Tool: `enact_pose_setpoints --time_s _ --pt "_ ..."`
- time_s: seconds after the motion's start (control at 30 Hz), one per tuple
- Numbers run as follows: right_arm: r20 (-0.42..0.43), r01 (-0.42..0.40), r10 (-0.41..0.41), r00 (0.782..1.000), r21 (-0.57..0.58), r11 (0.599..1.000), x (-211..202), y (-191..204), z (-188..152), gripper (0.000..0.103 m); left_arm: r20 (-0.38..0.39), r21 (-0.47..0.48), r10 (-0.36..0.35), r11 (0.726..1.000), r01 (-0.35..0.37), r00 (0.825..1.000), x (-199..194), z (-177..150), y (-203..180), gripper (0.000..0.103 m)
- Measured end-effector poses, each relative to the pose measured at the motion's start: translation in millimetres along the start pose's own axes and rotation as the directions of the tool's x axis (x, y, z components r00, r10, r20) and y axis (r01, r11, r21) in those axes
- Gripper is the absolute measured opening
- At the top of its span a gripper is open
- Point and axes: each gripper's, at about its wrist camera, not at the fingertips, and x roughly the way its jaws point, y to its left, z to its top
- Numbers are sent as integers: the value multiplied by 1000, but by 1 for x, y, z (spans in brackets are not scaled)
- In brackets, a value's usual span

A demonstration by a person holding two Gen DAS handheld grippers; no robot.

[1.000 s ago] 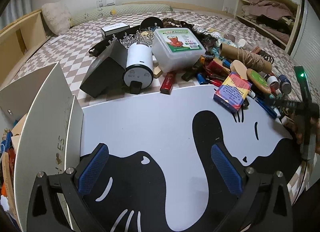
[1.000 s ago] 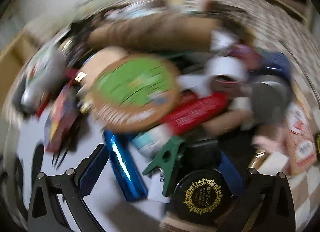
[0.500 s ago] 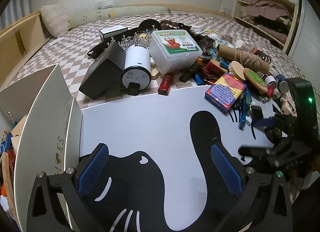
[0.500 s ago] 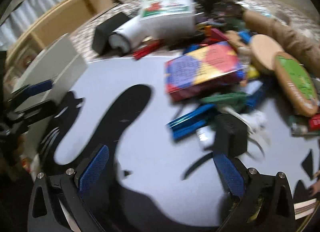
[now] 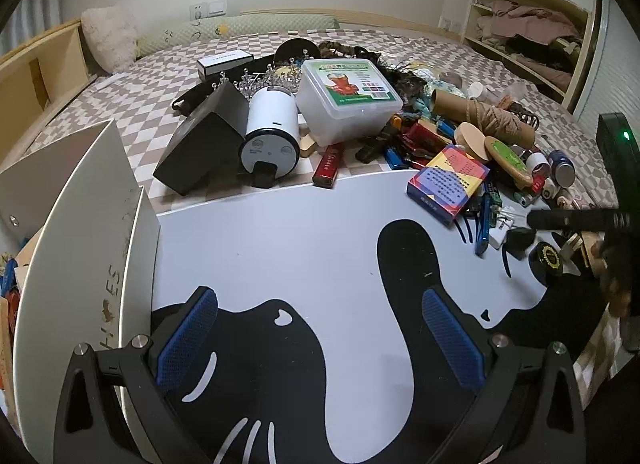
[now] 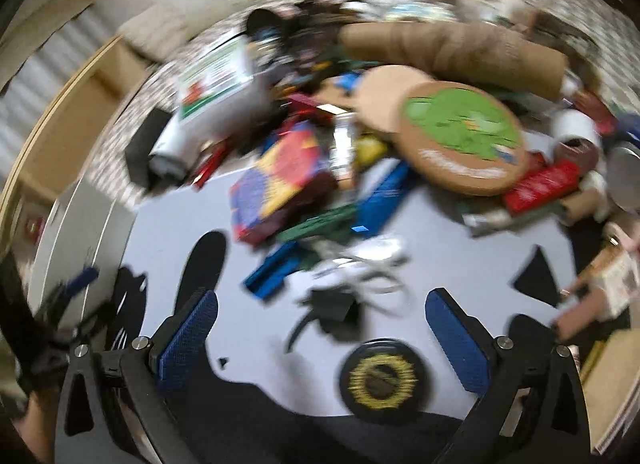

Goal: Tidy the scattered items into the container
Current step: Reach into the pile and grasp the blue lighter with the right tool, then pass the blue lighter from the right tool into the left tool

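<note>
Scattered items lie on a white mat with a black cat print on a bed. A colourful card box, a blue pen and a round black tin with a gold emblem sit at the right. My left gripper is open and empty over the mat. My right gripper is open and empty, just above the black tin and a small black clip. The right wrist view is blurred. The white container stands at the left.
Beyond the mat lie a black box, a white cylinder, a clear plastic box, a cardboard tube and a round cork coaster with green print. Shelves stand at the far right.
My right gripper has swung back over the pile at the right, now above the black tin. The left gripper has hardly moved and stays open.
</note>
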Motion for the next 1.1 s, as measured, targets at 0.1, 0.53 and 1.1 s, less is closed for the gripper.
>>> enact_pose_setpoints --time_s 0.1,0.53,1.1 --pt "14 1 -2 1000 70 998 2 -19 5 102 -6 14 -5 1000 5 1000 2 -1 -4 103" --pt "69 8 -8 998 4 1000 43 -4 29 46 -7 31 -12 999 13 1000 3 0 -11 103" --pt "-175 -270 233 957 -232 934 59 100 -20 42 16 40 -47 998 47 999 -11 -6 -5 103"
